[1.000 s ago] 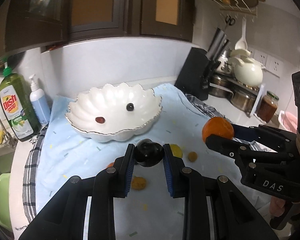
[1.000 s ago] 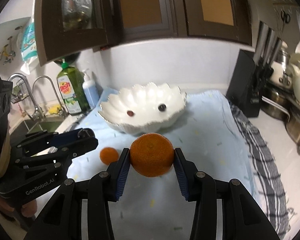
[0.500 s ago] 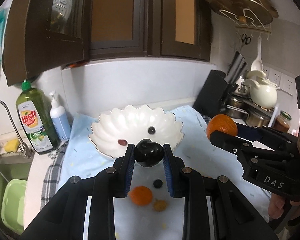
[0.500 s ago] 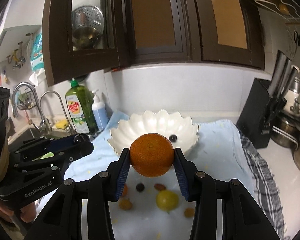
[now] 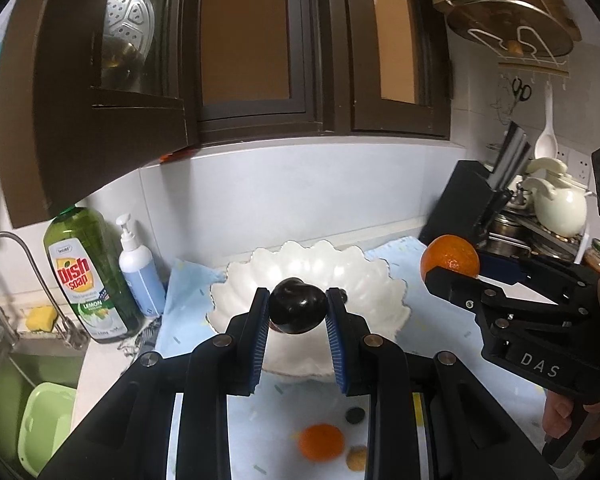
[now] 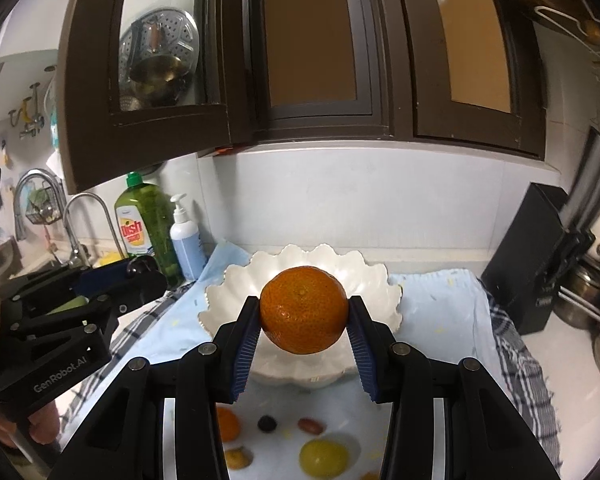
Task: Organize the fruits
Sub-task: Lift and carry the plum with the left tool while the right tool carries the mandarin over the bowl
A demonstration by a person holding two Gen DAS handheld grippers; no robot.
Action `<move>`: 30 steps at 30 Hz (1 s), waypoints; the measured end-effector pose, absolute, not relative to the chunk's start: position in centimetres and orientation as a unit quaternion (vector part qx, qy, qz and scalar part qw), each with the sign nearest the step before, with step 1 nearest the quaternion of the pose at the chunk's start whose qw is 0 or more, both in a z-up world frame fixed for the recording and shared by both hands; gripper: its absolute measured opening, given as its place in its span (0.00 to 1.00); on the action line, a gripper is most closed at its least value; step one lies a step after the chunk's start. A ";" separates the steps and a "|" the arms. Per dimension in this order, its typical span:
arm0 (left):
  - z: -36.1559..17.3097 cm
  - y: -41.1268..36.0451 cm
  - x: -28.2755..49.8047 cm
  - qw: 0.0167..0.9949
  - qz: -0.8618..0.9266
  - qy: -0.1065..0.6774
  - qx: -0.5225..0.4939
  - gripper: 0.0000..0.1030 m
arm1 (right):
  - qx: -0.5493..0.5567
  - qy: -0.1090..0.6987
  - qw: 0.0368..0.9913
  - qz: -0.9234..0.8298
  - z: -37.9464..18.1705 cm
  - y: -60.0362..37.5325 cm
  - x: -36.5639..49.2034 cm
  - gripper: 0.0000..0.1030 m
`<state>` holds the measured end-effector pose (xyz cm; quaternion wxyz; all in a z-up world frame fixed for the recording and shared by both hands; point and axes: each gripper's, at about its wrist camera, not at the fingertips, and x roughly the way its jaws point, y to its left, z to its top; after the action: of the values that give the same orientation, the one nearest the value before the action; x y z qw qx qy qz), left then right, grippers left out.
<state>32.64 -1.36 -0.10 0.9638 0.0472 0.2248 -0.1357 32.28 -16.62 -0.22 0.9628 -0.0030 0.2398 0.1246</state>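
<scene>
Dark brown wall cabinets (image 6: 312, 52) with amber glazed doors hang above a white tiled wall (image 5: 300, 196). A sink (image 5: 8, 364) with a curved faucet (image 6: 86, 216) occupies the left. A black knife block (image 5: 466, 204) stands on the right worktop (image 6: 556, 344).

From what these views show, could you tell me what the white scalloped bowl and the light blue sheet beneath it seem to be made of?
White scalloped bowl: probably glazed ceramic or porcelain; glossy, with soft highlights on its rigid fluted rim.
Light blue sheet: likely woven cloth; matte, speckled, lying in soft folds over a checked towel, though coated fabric cannot be ruled out.
</scene>
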 end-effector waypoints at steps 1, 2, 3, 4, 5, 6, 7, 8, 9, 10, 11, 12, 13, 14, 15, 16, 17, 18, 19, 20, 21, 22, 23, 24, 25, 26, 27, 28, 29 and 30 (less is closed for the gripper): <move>-0.1 -1.4 33.2 0.964 -0.133 0.227 0.048 0.27 | -0.005 0.242 0.962 0.125 -0.3 -16.5 33.0 0.43; -0.1 -1.4 33.8 0.963 -0.130 0.229 0.049 0.27 | -0.006 0.245 0.961 0.126 -0.3 -16.5 33.7 0.43; -0.2 -1.5 34.3 0.964 -0.129 0.230 0.049 0.27 | -0.006 0.247 0.961 0.127 -0.4 -16.5 34.3 0.43; -0.3 -1.5 35.0 0.963 -0.125 0.231 0.052 0.27 | -0.005 0.251 0.959 0.129 -0.5 -16.4 35.1 0.44; -0.4 -1.6 35.5 0.963 -0.122 0.233 0.054 0.27 | -0.003 0.254 0.958 0.131 -0.6 -16.4 35.8 0.44; -0.6 -1.6 36.0 0.963 -0.120 0.235 0.056 0.27 | -0.003 0.258 0.957 0.133 -0.8 -16.4 36.4 0.44; -0.7 -1.6 36.7 0.962 -0.118 0.238 0.057 0.27 | -0.004 0.264 0.955 0.133 -1.0 -16.3 37.2 0.43; -0.9 -1.7 37.3 0.961 -0.117 0.243 0.057 0.27 | -0.005 0.266 0.955 0.133 -1.1 -16.2 37.7 0.43; -1.1 -1.7 38.1 0.960 -0.114 0.248 0.058 0.27 | -0.007 0.270 0.953 0.135 -1.4 -16.1 38.4 0.43; -1.3 -1.8 38.7 0.959 -0.112 0.253 0.058 0.27 | -0.009 0.274 0.952 0.134 -1.6 -16.0 39.0 0.43; -1.5 -1.8 39.4 0.958 -0.111 0.258 0.057 0.27 | -0.010 0.279 0.951 0.133 -1.8 -16.0 39.8 0.43; -1.7 -1.8 40.0 0.957 -0.109 0.264 0.056 0.27 | -0.010 0.284 0.949 0.134 -2.1 -15.9 40.6 0.44; -1.9 -1.8 40.8 0.955 -0.108 0.271 0.054 0.27 | -0.010 0.289 0.948 0.135 -2.3 -15.9 41.3 0.43; -2.1 -1.8 41.5 0.953 -0.108 0.277 0.051 0.27 | -0.010 0.296 0.946 0.134 -2.6 -15.9 42.1 0.43; -2.2 -1.8 42.1 0.952 -0.110 0.281 0.049 0.27 | -0.010 0.300 0.944 0.135 -2.8 -15.8 42.8 0.44; -2.4 -1.9 42.8 0.951 -0.108 0.285 0.050 0.27 | -0.011 0.306 0.943 0.133 -3.1 -15.8 43.6 0.44; -2.6 -2.0 43.5 0.950 -0.105 0.290 0.052 0.27 | -0.011 0.311 0.941 0.130 -3.3 -15.8 44.4 0.44; -2.7 -2.1 44.3 0.948 -0.105 0.295 0.051 0.27 | -0.012 0.315 0.940 0.130 -3.4 -15.7 45.0 0.44; -2.9 -2.2 44.9 0.946 -0.105 0.302 0.049 0.27 | -0.012 0.321 0.938 0.130 -3.7 -15.7 45.7 0.44; -3.1 -2.4 45.8 0.943 -0.106 0.311 0.047 0.27 | -0.010 0.332 0.935 0.128 -4.0 -15.7 46.7 0.44; -3.3 -2.4 46.5 0.941 -0.107 0.317 0.044 0.27 | -0.009 0.340 0.932 0.129 -4.3 -15.7 47.5 0.43; -3.5 -2.5 47.5 0.938 -0.109 0.327 0.042 0.27 | -0.005 0.351 0.927 0.131 -4.7 -15.7 48.4 0.43; -3.7 -2.6 48.1 0.936 -0.110 0.332 0.042 0.27 | -0.002 0.358 0.924 0.130 -4.9 -15.7 48.9 0.44; -4.0 -2.6 48.8 0.934 -0.110 0.338 0.043 0.27 | 0.001 0.371 0.919 0.131 -5.3 -15.7 49.8 0.44; -4.3 -2.7 49.6 0.930 -0.109 0.348 0.045 0.27 | 0.002 0.381 0.915 0.132 -5.7 -15.7 50.4 0.44; -4.7 -2.8 50.5 0.925 -0.112 0.360 0.047 0.27 | 0.003 0.390 0.912 0.131 -6.0 -15.8 51.0 0.44; -5.0 -2.9 51.2 0.922 -0.113 0.367 0.046 0.27 | 0.000 0.399 0.908 0.130 -6.4 -15.7 51.6 0.44; -5.4 -2.9 51.9 0.918 -0.111 0.378 0.046 0.27 | -0.005 0.407 0.904 0.128 -6.8 -15.6 52.1 0.44; -6.0 -2.9 52.7 0.913 -0.111 0.390 0.047 0.27 | -0.008 0.415 0.901 0.125 -7.2 -15.5 52.7 0.44; -6.4 -2.9 53.3 0.909 -0.112 0.399 0.045 0.27 | -0.010 0.419 0.899 0.125 -7.4 -15.5 53.0 0.44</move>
<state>53.32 -2.91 -6.35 0.9092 0.0454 0.3985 -0.1120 53.00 -15.52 -7.41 0.8993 -0.0104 0.4190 0.1248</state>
